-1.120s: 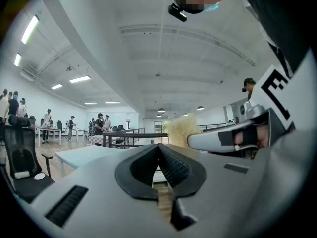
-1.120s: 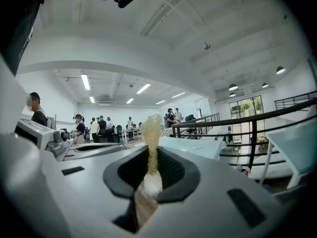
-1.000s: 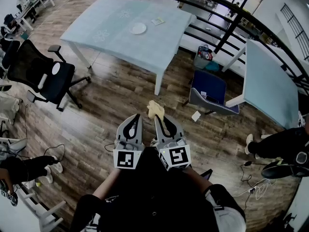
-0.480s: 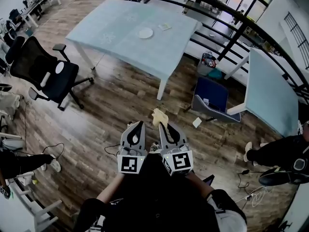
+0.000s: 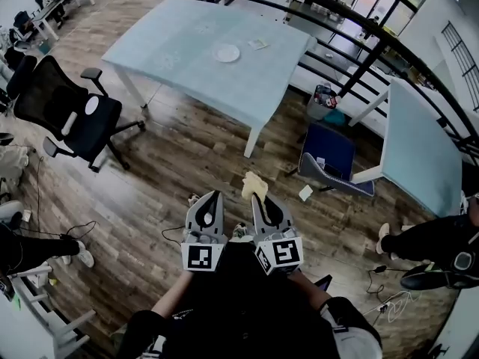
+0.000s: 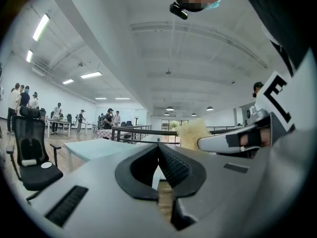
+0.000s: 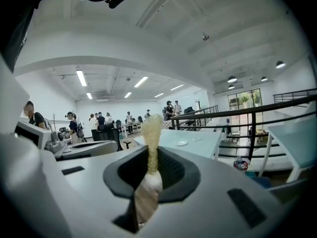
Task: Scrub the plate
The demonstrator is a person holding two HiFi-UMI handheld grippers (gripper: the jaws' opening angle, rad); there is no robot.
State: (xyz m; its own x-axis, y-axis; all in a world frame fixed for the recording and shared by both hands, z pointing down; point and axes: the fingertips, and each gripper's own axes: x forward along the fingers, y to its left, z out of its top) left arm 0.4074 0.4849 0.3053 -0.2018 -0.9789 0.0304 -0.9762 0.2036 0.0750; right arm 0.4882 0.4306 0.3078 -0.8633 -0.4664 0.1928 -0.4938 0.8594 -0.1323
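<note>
We are holding a yellow sponge [image 5: 252, 185] clamped in our right gripper [image 5: 259, 194]; our left gripper [image 5: 212, 197] is closed, empty. The plate [image 5: 226, 52] is lying on the tabletop [image 5: 168, 47], well apart from us. We are probably needing to walk closer before scrubbing.

lighting: bright, even, from ceiling strip lights [image 6: 41, 27]. shadows: faint, soft. distortion: heavy fisheye bending, black vignetted corners in gripper views. focus: near foreground soft.

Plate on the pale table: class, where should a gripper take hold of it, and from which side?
Probably take the plate by its rim with the empty left gripper, coming low over the near edge of the table. It lies flat, so only the thin edge gives fingers purchase; the right gripper holds the sponge.
</note>
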